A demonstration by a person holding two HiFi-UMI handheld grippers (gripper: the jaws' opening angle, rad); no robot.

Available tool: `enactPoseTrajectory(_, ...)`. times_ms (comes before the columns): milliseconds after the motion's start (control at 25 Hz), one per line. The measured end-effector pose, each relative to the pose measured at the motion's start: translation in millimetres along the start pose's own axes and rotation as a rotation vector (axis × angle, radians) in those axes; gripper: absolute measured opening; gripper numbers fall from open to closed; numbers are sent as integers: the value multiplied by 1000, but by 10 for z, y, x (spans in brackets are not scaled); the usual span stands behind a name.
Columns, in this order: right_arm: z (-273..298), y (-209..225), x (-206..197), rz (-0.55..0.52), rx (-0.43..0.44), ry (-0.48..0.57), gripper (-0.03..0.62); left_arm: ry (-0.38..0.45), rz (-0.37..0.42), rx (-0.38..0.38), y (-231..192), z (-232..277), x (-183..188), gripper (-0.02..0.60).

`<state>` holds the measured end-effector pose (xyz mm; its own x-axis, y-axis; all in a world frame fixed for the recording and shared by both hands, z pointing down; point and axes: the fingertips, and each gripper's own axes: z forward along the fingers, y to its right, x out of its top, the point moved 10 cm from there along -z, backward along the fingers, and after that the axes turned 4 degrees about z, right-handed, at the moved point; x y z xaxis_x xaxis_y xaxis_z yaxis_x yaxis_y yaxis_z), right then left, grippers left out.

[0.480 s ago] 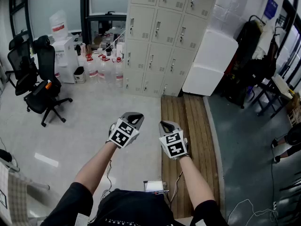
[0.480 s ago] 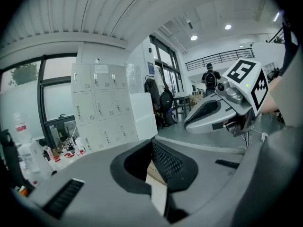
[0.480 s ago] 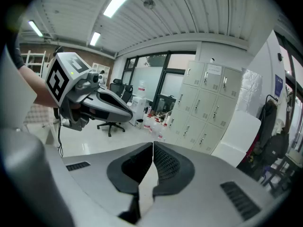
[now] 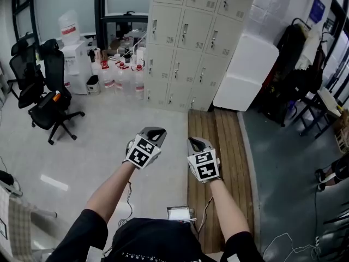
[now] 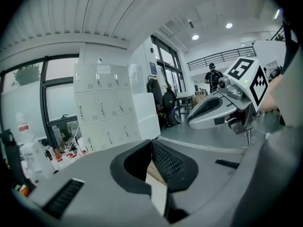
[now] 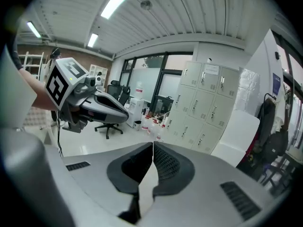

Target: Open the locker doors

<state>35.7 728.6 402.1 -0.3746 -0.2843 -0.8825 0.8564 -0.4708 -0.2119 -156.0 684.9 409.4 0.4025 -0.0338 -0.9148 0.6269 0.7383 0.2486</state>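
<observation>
Beige locker doors [image 4: 182, 37], head view: apparently all closed at this range, well ahead of left gripper [image 4: 153, 132] and right gripper [image 4: 196, 143].
Left gripper view: jaws pressed together, nothing between them.
Right gripper view: jaws pressed together, empty too.
Progress: no door opened yet, all of them left to do.

Bright, even light from long white ceiling tube lamps [image 6: 118, 1]; my views bend and darken at their rims.

No readable text; labels [image 6: 211, 69] on lockers [image 4: 185, 42] and blue wall sign [image 4: 317, 9] too small
</observation>
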Motion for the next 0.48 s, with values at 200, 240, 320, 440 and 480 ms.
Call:
enactPoseTrajectory(200,78,31,-12,13,11,12,32,-17,-5,8,-65,38,-73,20)
enactPoseTrajectory(240,87,33,-13,15,14,9,32,-25,3,8,-70,43,-81,20)
enactPoseTrajectory(320,104,43,-9,17,19,7,32,-32,15,8,-88,51,-81,20)
enactPoseTrajectory(440,118,62,-8,17,24,8,32,-30,22,9,-98,68,-70,20)
enactPoseTrajectory(480,116,69,-12,18,26,8,32,-28,22,8,-91,77,-71,20)
